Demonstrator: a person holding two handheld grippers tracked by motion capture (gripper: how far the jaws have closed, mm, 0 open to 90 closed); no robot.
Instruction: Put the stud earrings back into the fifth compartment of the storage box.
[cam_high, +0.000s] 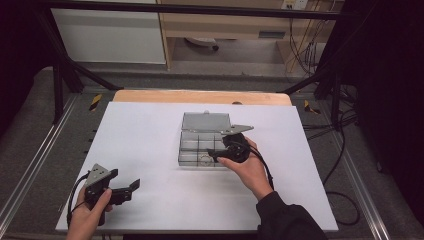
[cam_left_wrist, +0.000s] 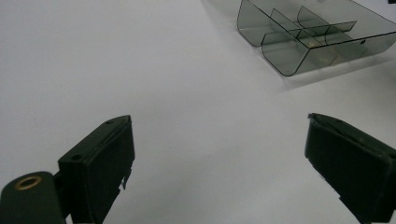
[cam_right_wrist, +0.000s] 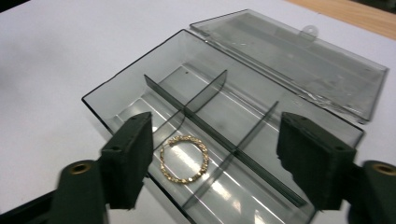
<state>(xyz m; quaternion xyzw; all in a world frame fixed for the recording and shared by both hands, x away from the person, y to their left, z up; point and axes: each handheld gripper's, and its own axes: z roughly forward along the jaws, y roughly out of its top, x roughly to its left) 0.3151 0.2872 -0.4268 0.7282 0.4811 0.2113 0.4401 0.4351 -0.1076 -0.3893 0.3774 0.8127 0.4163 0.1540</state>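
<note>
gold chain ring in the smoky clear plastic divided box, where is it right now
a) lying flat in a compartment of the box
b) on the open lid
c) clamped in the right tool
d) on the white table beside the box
a, the gold chain ring lies flat on a compartment floor of the smoky clear plastic divided box, with the right tool open above it, touching nothing.

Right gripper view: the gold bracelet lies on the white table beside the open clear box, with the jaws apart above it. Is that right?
Not quite. The gold bracelet lies inside the open clear box, in a middle compartment of the row nearest the camera, not on the white table. The right gripper view shows it there. The right gripper does have its jaws apart above it, nothing between them.
</note>
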